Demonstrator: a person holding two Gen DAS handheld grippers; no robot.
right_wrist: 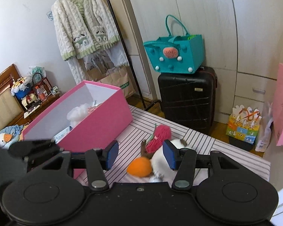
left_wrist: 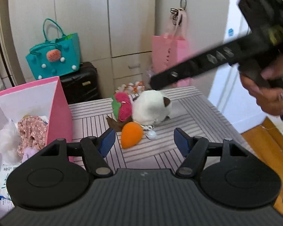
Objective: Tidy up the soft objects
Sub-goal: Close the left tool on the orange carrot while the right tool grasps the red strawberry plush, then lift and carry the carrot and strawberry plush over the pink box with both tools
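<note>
A small pile of soft toys lies on the striped table [left_wrist: 188,116]: a white plush [left_wrist: 151,107] with a brown ear, a pink-and-green plush [left_wrist: 122,107] and an orange plush [left_wrist: 131,136]. My left gripper [left_wrist: 144,143] hovers open just short of the orange plush, nothing between its blue pads. In the right wrist view my right gripper [right_wrist: 140,156] also stands open above the same pile; the orange plush [right_wrist: 139,167] and the white plush [right_wrist: 160,160] lie below and beyond its pads. The pink box [left_wrist: 60,113] on the left holds a floral cloth [left_wrist: 31,131] and other soft things.
A person's hand [left_wrist: 269,94] holding the right gripper reaches in blurred from the upper right. A small white bell [left_wrist: 151,135] lies beside the orange plush. Behind the table stand a black suitcase [right_wrist: 186,98] with a teal bag [right_wrist: 175,54] on top, a pink paper bag [left_wrist: 169,56] and wardrobes.
</note>
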